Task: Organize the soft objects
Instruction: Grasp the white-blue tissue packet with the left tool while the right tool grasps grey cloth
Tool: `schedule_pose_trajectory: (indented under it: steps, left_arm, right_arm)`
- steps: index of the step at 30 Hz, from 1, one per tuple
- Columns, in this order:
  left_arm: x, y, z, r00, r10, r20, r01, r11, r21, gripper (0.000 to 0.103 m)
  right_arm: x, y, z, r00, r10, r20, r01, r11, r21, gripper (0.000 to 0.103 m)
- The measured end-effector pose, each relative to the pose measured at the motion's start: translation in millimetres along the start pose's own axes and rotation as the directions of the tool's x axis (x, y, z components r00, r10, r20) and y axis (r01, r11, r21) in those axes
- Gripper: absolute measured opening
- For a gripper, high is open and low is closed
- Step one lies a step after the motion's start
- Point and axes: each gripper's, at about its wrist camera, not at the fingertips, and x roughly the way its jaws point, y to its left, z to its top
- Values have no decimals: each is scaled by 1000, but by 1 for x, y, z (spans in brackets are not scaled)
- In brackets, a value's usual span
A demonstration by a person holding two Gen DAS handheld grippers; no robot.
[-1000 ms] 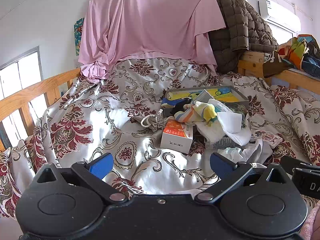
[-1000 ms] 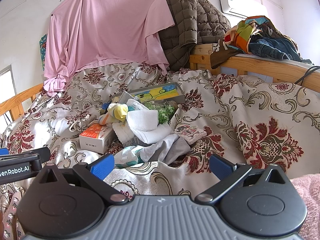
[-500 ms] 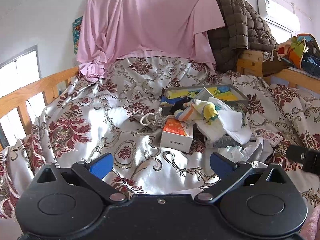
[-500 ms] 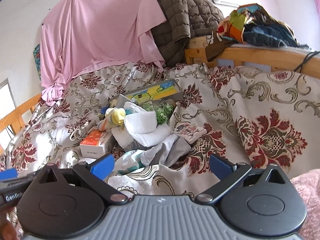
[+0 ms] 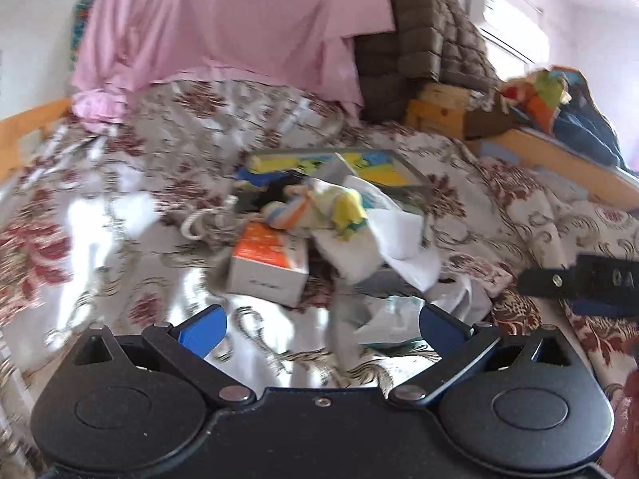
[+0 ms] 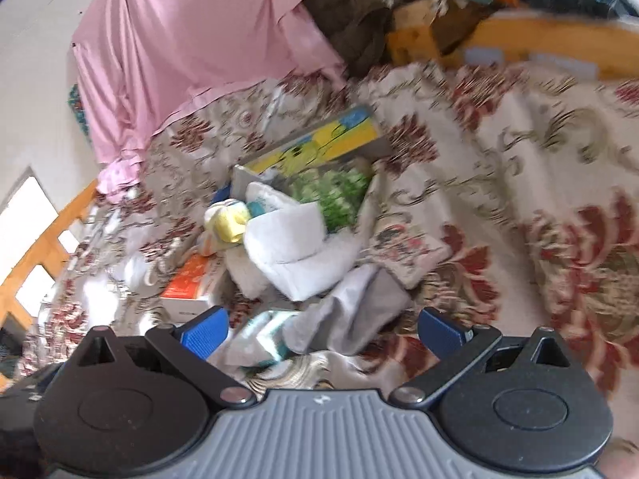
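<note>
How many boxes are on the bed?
2: an orange-topped box in front of the sock pile, and an open yellow-and-blue box behind it. The pile may hide more.

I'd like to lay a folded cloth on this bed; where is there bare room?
Free bedspread lies left of the orange-topped box, toward the wooden rail, and right of the grey sock, across the big red flowers. The middle is crowded: the white cloth, the yellow sock bundle and the open tray overlap there.
</note>
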Motion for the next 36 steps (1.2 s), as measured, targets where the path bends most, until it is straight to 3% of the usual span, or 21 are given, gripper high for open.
schedule_pose_trajectory:
  steps: [4,8,13,18,24,28,32,36]
  left_arm:
    - [30,-6,6,996,-70,-49,73,996,53,102]
    - [59,-12,12,984,-140,-114,151,984,92,102]
    - [95,-21,13,950,-231,-211,265,953,149,102]
    - [123,-26,11,914,-265,-306,326,930,169,102]
    - [148,-9,14,875,-317,-367,368,927,77,101]
    - [159,8,17,847,-375,-376,384,922,-53,100]
    - [166,19,19,837,-409,-363,360,912,-196,96]
    - [174,21,23,839,-390,-379,303,914,-270,86]
  right_arm:
    - [26,-9,16,997,42,-67,-41,999,17,103]
    - [56,-21,29,980,125,-155,-114,990,76,103]
    - [85,-40,30,959,170,-229,-127,973,191,103]
    - [106,-42,27,945,163,-282,-110,975,194,103]
    - [117,-40,23,941,113,-320,-60,984,168,102]
    - [117,-42,21,943,98,-318,-43,984,175,100]
    - [118,-38,19,946,64,-319,-20,990,140,96]
    - [118,-32,16,948,19,-318,7,997,80,89]
